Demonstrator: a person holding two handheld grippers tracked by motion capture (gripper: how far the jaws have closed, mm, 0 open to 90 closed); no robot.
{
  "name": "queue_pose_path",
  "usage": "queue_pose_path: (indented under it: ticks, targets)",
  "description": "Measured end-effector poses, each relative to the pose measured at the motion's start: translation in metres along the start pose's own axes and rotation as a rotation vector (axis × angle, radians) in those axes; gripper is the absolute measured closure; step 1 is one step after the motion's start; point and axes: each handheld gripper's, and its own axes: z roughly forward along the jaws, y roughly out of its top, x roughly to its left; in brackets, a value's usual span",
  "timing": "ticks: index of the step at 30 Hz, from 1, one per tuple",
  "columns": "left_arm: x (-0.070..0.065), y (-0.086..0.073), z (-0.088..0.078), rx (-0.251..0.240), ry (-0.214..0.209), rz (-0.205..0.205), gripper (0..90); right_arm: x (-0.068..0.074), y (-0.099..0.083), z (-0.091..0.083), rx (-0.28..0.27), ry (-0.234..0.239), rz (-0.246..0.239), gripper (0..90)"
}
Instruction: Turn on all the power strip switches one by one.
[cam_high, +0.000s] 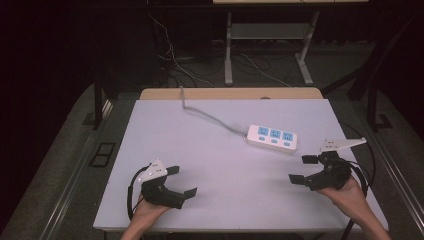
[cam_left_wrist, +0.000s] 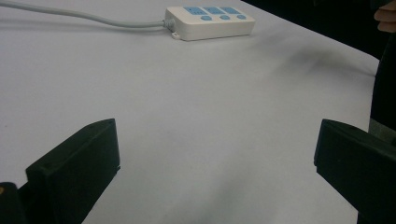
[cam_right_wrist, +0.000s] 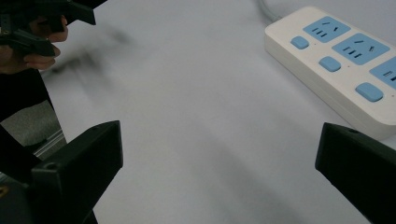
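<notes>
Grippers first, from the high view: the left gripper (cam_high: 181, 181) sits at about 7 o'clock on the white table (cam_high: 200, 150), held in a hand that comes in from the bottom edge, its jaws spread wide with nothing between them. The right gripper (cam_high: 302, 169) is at about 4 o'clock, jaws likewise wide apart and empty, pointing toward 9 o'clock. The power strip (cam_high: 273, 138), white with three blue sockets, lies flat at about 2 o'clock from the table's middle, just beyond the right gripper and apart from it. Its grey cable (cam_high: 210, 116) runs away toward 11 o'clock to the table's far edge.

In the left gripper view, the two black jaws stand at the lower corners, far apart, over bare tabletop. The power strip (cam_left_wrist: 211, 21) lies at 12 o'clock, well apart from the jaws, the cable (cam_left_wrist: 84, 17) leaving it toward 9 o'clock.

In the right gripper view, the jaws are again spread wide and hold nothing. The power strip (cam_right_wrist: 341, 63) lies at 2 o'clock, near the right-hand jaw, though I cannot tell whether they touch. The left gripper (cam_right_wrist: 44, 21) shows at 10 o'clock.
</notes>
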Motion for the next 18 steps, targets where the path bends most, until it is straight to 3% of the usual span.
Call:
queue_pose_path:
  ticks: [18]
  targets:
    - [0.0,0.0,0.0,0.002,-0.001,0.003,0.0,-0.013,0.024,0.004,0.057,-0.028,-0.024,0.6]
